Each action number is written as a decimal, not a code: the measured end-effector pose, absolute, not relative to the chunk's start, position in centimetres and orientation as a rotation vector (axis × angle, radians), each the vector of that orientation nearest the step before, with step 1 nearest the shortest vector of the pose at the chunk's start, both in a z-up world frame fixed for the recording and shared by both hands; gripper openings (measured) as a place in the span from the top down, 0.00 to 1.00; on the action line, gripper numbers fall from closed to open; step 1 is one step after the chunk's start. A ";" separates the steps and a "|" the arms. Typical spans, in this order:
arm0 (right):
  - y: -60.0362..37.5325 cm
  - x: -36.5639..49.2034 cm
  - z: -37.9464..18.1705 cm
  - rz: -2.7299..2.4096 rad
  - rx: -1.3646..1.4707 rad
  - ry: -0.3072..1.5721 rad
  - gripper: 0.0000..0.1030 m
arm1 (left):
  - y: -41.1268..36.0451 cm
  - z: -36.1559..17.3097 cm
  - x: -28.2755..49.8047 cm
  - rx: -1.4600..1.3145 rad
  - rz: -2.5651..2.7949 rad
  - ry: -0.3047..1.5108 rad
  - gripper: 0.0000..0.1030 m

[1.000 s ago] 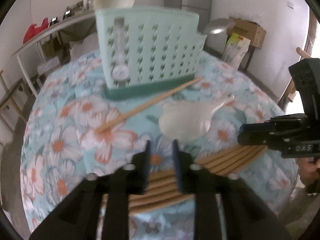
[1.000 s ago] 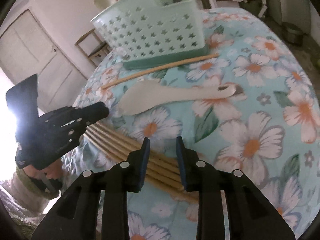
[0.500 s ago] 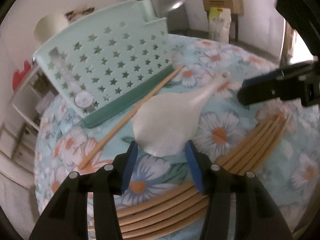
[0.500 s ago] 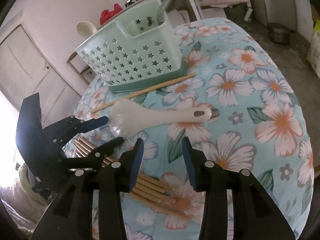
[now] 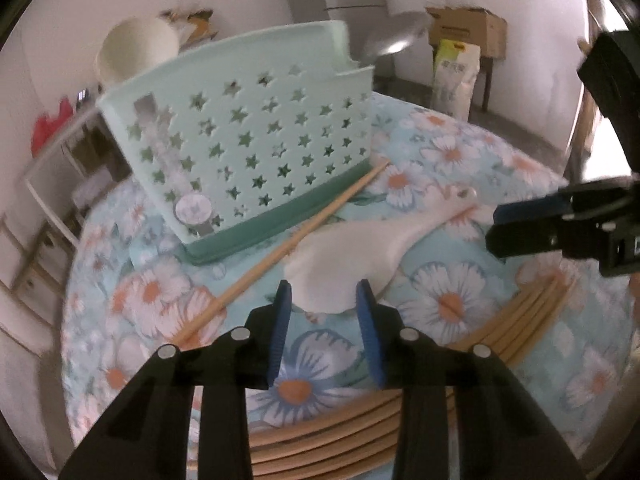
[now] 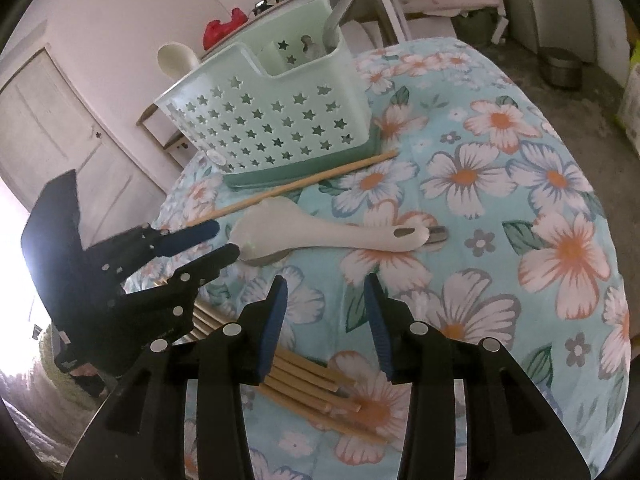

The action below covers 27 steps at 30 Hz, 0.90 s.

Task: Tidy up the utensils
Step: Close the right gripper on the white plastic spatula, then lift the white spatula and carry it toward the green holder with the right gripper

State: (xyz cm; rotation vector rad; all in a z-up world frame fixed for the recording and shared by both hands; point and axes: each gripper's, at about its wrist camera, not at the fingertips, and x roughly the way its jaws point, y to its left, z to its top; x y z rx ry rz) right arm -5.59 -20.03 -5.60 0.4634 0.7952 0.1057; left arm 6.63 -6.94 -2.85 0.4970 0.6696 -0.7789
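A white rice paddle (image 5: 360,252) (image 6: 320,232) lies on the flowered tablecloth in front of the mint star-cut basket (image 5: 260,152) (image 6: 280,128). My left gripper (image 5: 323,296) (image 6: 228,238) has its jaws closing around the paddle's broad head, which sits between the tips; a firm pinch does not show. A single chopstick (image 5: 280,256) (image 6: 304,186) rests against the basket's base. A bundle of chopsticks (image 5: 532,312) (image 6: 312,380) lies under my right gripper (image 6: 326,284) (image 5: 494,226), which is open with nothing between its fingers.
A white ladle (image 5: 136,52) (image 6: 176,60) and a metal utensil (image 5: 392,40) (image 6: 340,8) stand in the basket. The round table's edge drops off at the right. Beyond are a cardboard box (image 5: 464,28), a metal pot (image 6: 564,68) on the floor and a door (image 6: 60,120).
My left gripper slid from over the chopstick bundle up to the paddle's head, its jaws widening and then narrowing around it. The right gripper's jaws spread a little; it stayed in place.
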 end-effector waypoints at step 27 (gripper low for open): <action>-19.5 3.7 -6.5 0.488 0.694 0.906 0.60 | -2.9 -4.5 9.6 0.107 -0.746 0.875 0.73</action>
